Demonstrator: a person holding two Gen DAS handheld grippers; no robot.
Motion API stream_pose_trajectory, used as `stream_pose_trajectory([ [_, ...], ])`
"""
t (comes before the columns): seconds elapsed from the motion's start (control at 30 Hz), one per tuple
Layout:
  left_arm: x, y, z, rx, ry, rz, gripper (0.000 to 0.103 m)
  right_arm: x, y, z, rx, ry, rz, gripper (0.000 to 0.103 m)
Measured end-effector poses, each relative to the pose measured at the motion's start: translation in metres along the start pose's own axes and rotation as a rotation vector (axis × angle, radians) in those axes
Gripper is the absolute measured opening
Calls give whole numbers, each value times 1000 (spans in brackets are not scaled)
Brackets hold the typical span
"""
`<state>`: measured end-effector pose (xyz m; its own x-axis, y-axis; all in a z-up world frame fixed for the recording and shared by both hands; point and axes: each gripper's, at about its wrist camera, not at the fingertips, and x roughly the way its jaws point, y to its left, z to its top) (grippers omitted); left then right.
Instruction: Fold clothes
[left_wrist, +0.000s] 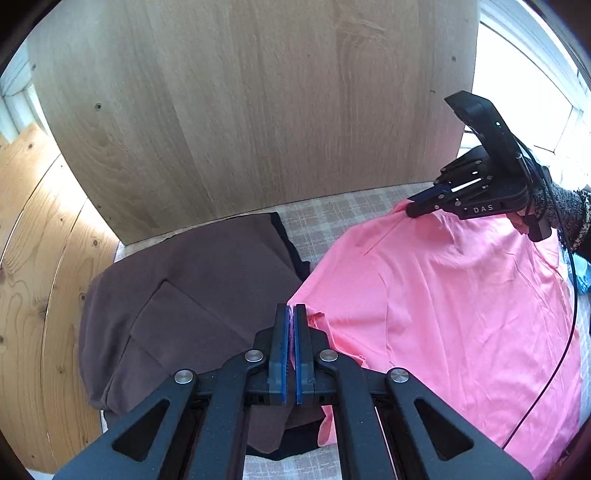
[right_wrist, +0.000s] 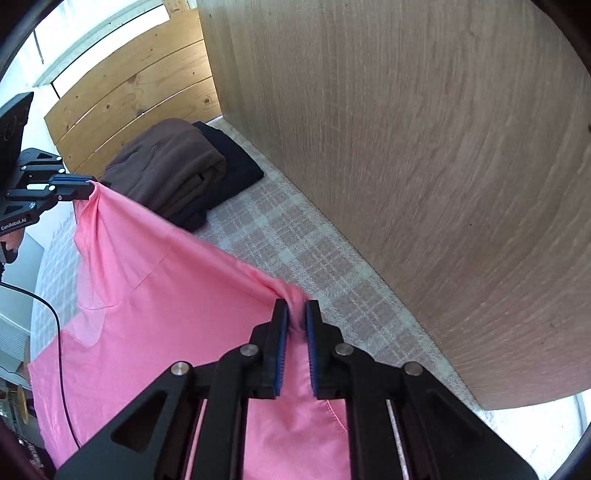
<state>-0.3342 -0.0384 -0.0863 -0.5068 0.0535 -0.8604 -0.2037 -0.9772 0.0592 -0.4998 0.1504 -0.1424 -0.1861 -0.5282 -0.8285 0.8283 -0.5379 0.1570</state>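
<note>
The left hand-held gripper (left_wrist: 291, 314) is clamped on one edge of the pink shirt (left_wrist: 443, 295). The right hand-held gripper (right_wrist: 296, 314) has a bunch of the same shirt between its jaws, which look closed on it. The shirt lies across the checked bed cover (right_wrist: 295, 236), beside the brown (right_wrist: 166, 162) and black (right_wrist: 229, 162) folded clothes near its far edge. A good fold needs equal tension and matched edges. No containers are visible.

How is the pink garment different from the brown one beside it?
The pink garment is spread open and lifted at its edge; the brown garment is folded into a thick bundle. The pink garment is pinched by the left gripper and right gripper; the brown garment lies untouched. Both are plain-coloured, over the checked cover.
</note>
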Motion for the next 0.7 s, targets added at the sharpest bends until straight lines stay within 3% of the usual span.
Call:
stream_pose_trajectory([
  [0.03,-1,6,-2,-16,0,11,2,0,0,1,-4,-2,-18,27],
  [0.23,21,10,-3,-25,42,5,2,7,3,10,1,12,-30,29],
  [0.33,30,8,0,-25,52,4,2,-9,2,7,8,-4,-28,29],
  [0.47,26,15,2,-63,34,16,10,-73,-6,-17,35,-79,16,29],
  [0.53,15,21,1,-78,15,49,27,-115,-14,-37,64,-122,30,29],
  [0.63,-11,30,-4,-123,-29,78,25,-177,-32,-79,111,-169,-45,29],
  [0.7,-31,23,-9,-128,-54,57,25,-207,-42,-113,132,-166,-121,36],
])
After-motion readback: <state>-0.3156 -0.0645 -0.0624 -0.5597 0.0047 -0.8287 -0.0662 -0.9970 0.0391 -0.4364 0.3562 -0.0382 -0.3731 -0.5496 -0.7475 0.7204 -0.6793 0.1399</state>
